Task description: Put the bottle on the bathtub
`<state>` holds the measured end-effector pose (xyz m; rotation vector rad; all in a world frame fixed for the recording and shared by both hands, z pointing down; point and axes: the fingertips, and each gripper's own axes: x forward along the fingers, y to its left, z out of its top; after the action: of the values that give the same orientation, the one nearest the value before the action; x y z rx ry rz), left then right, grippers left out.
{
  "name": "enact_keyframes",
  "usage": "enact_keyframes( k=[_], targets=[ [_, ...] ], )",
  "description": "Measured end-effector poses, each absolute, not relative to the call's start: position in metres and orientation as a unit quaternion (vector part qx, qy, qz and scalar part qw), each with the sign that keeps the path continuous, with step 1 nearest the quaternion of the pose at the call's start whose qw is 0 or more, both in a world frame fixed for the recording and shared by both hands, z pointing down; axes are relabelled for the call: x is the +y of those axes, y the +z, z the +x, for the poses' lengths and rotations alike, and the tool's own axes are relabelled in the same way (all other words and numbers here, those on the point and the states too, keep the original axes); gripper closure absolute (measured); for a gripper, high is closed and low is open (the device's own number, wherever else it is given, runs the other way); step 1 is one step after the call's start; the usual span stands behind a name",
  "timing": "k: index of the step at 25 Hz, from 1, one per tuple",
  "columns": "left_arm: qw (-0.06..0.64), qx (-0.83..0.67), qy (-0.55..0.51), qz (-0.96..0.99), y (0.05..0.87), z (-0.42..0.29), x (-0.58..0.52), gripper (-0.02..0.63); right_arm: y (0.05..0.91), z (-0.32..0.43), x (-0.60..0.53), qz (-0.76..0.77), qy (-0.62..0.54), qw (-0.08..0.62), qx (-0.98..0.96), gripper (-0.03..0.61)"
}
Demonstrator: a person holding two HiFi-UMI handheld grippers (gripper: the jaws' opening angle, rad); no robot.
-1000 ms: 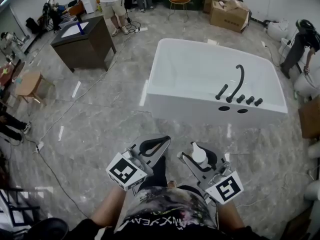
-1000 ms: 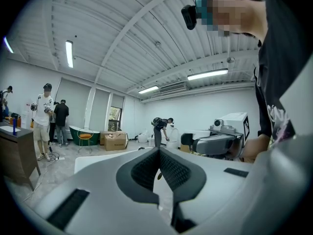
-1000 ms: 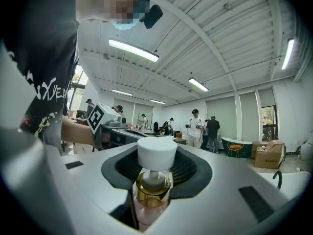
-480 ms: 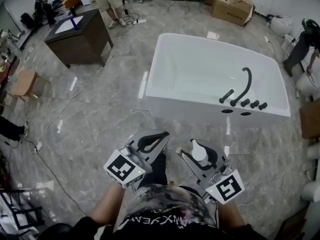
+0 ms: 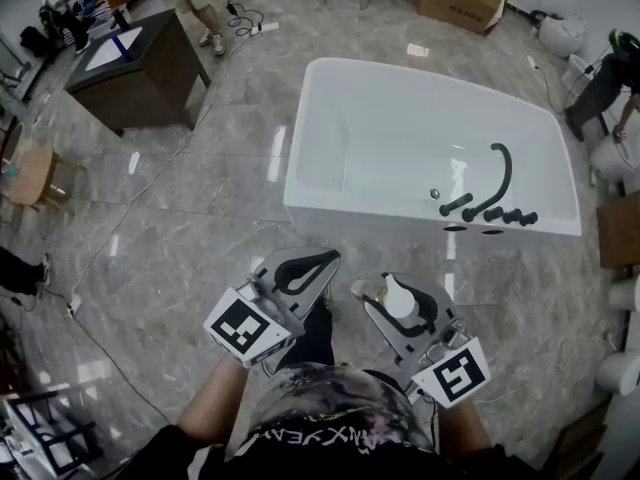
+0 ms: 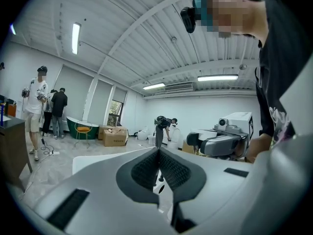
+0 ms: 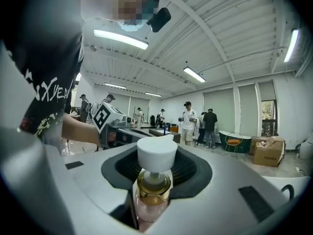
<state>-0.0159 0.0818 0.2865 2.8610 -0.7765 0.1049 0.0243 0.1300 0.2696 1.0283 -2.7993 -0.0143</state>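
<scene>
Marble floor [image 5: 170,248] underfoot, just short of the white bathtub [image 5: 400,218]. Leave left gripper [image 5: 322,261] idle, jaws pressed together on nothing. Carry bottle [image 5: 398,306] upright, clamped in right gripper [image 5: 395,290], to the flat near rim; seat squarely before releasing. Both held roughly level, side by side near the waist.

The bathtub [image 5: 330,138] was plain white, its faucet [image 5: 497,173] black. The floor [image 5: 170,238] was grey and marble-veined. The pump bottle [image 7: 155,153] had a white head, gold collar and pinkish body. The left gripper [image 5: 305,268] and right gripper [image 5: 398,300] were grey, with black-and-white square markers.
</scene>
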Motion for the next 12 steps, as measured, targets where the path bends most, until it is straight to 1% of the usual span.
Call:
enact_keyframes(
  k=[12],
  targets=[
    [0.095, -0.252, 0.038, 0.962, 0.296, -0.026, -0.030, 0.600, 0.282, 0.013, 0.020, 0.350, 0.010, 0.102, -0.931, 0.431]
  ],
)
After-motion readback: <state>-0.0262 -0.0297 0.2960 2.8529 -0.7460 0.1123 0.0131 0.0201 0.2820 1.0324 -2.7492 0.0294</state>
